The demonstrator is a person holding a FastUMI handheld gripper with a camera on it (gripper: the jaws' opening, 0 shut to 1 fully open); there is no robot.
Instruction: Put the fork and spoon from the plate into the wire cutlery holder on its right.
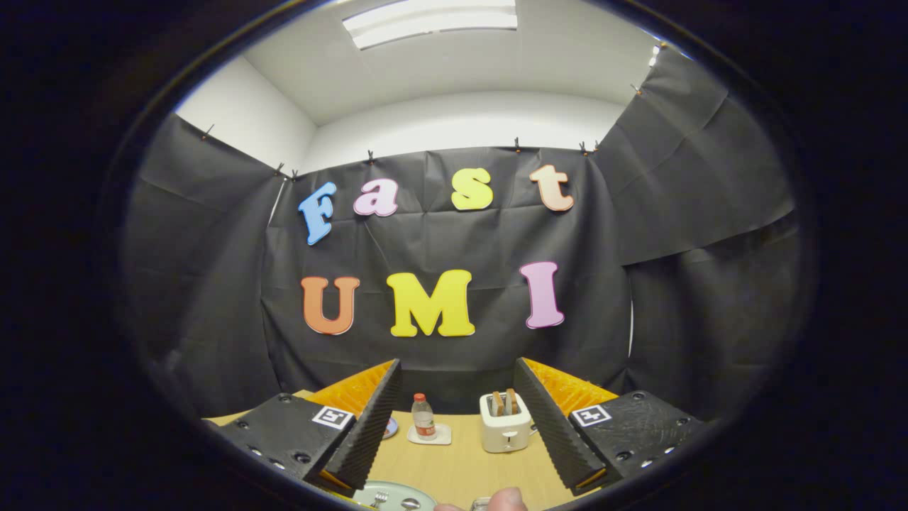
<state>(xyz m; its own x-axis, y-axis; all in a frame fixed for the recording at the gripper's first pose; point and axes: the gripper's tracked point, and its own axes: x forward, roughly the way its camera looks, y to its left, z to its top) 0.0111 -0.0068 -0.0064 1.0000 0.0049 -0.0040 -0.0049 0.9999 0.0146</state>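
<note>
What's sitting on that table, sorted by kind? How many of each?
Gripper, fingers open, nothing between them.
Bottle: 1
Coaster: 1
Toaster: 1
Toast slices: 2
Plates: 2, counting the one past one finger
Fork: 1
Spoon: 1
Total: 9

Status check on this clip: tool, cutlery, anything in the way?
Tool open, empty, held high. Fork and spoon on plate. A fingertip beside it.

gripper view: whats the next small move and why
Probably tilt the hand-held gripper down toward the pale green round plate: its fingers stand open, aimed level over the wooden table, while the metal fork and metal spoon lie below them.
</note>
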